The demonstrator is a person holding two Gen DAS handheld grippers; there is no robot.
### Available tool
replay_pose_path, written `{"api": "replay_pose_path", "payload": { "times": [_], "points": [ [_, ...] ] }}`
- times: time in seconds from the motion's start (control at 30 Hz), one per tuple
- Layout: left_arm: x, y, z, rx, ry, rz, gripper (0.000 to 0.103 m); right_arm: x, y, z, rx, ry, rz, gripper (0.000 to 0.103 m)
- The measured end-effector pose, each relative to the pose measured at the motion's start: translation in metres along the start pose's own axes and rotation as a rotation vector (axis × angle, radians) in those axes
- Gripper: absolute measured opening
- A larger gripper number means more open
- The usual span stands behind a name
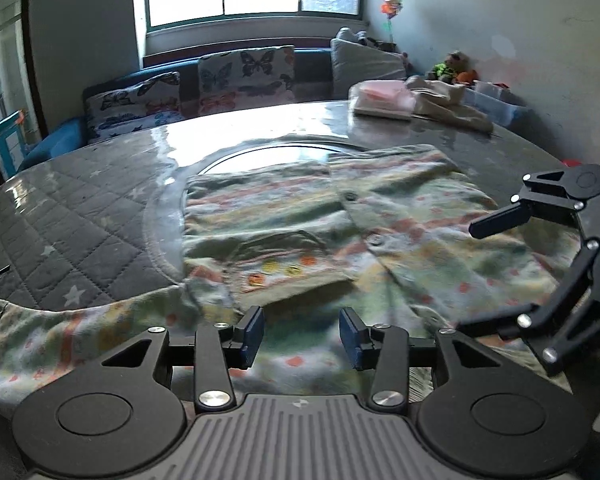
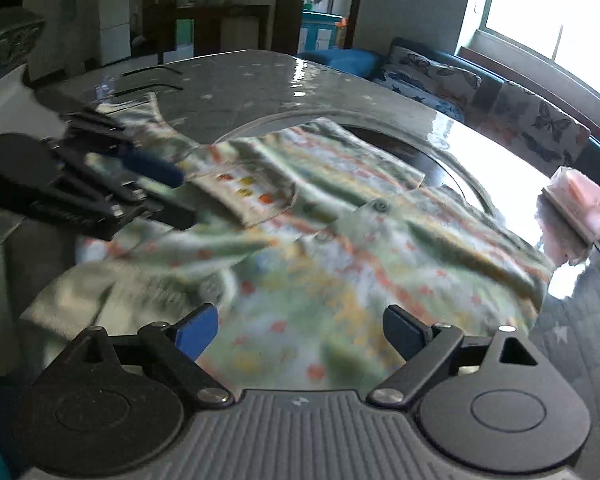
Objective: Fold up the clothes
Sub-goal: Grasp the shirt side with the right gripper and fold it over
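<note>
The patterned shirt (image 1: 340,232) lies spread ahead of both grippers — soft, light, likely to slump. Left gripper (image 1: 302,336) and right gripper (image 2: 300,332) gape, empty; a hem beside the fingertips suits pinching.

No readable text, label, brand or number shows in either view; motion blur smears the prints.

shirt (image 1: 380,240): soft printed cloth | table (image 1: 260,132): glossy, smooth | table cover (image 1: 80,216): quilted matt fabric
</note>
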State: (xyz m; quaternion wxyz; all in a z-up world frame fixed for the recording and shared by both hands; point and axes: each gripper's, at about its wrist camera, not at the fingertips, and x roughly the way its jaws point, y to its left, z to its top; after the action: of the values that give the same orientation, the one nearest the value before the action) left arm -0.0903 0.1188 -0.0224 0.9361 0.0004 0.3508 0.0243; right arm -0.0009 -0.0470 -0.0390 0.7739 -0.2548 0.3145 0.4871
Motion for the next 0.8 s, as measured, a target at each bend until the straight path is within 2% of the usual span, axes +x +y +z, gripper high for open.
{"api": "replay_pose_path", "payload": {
  "times": [0.2,0.37,0.5,0.8],
  "points": [
    [0.000,-0.009,-0.007,0.020,0.016,0.004,0.048,-0.026,-0.001,-0.029,0.048,0.002,-0.013,0.095],
    [-0.008,-0.017,0.002,0.031,-0.010,-0.003,0.050,-0.059,-0.014,-0.050,0.137,-0.034,-0.069,0.095],
    [-0.011,-0.034,0.008,0.060,-0.033,-0.044,0.052,-0.084,-0.034,-0.070,0.235,-0.064,-0.163,0.095],
    [-0.011,-0.072,0.017,0.125,-0.054,-0.113,0.062,-0.119,-0.095,-0.129,0.513,-0.088,-0.459,0.089]
  ]
}}
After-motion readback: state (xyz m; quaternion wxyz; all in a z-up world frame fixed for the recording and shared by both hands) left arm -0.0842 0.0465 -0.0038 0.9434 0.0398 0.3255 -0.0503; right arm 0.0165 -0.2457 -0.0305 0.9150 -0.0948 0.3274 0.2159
